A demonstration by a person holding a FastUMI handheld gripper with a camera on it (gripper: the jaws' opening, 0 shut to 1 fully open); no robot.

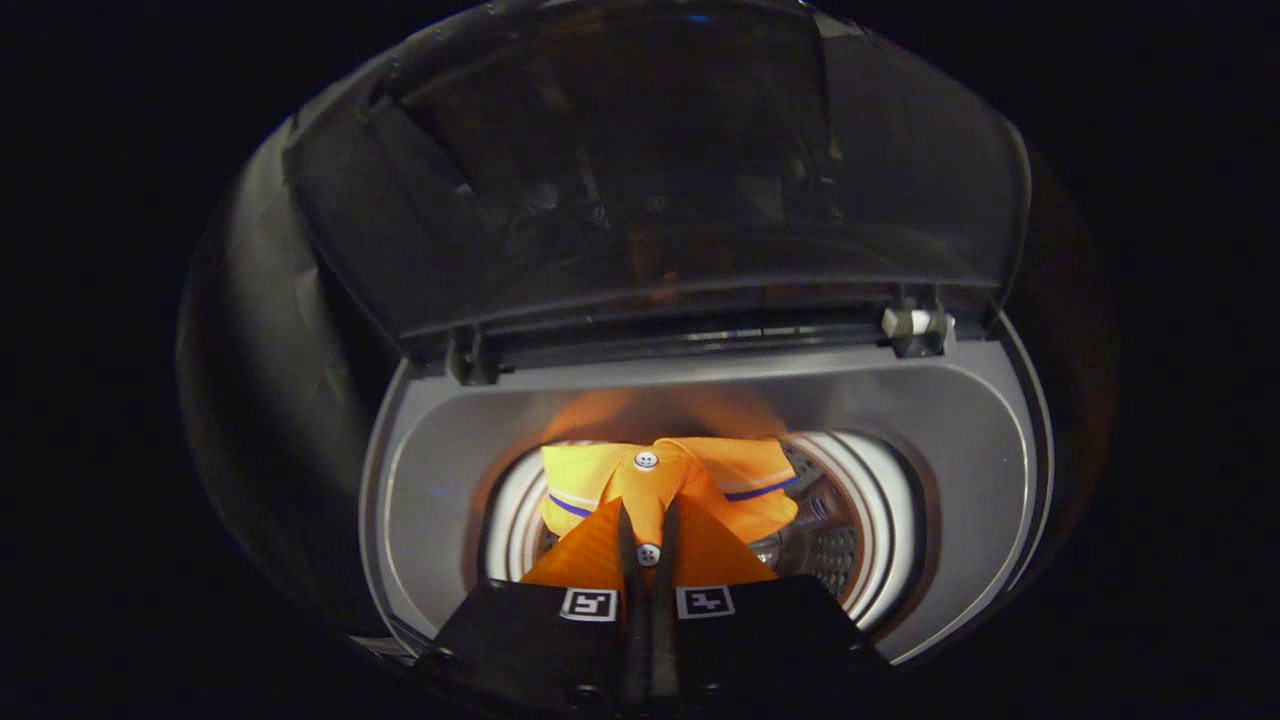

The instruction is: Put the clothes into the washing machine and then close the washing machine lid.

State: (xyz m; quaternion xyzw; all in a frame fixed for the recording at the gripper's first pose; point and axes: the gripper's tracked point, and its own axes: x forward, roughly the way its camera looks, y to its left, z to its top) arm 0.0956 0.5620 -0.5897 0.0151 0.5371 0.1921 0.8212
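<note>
My gripper (pixel 648 525) is shut on an orange shirt (pixel 700 485), with both fingers pinching the buttoned placket just below the collar. The shirt has white buttons and a blue and white stripe on its collar. It hangs over the round drum opening (pixel 880 530) of the top-loading washing machine (pixel 440 470), and its lower part is hidden behind my fingers. The machine's dark see-through lid (pixel 640 180) stands raised beyond the opening, hinged along the back edge.
The grey top deck of the washer rings the opening. A white hinge piece (pixel 915 322) sits at the back right under the lid. The perforated metal drum wall (pixel 835 560) shows to the right of the shirt. Surroundings are dark.
</note>
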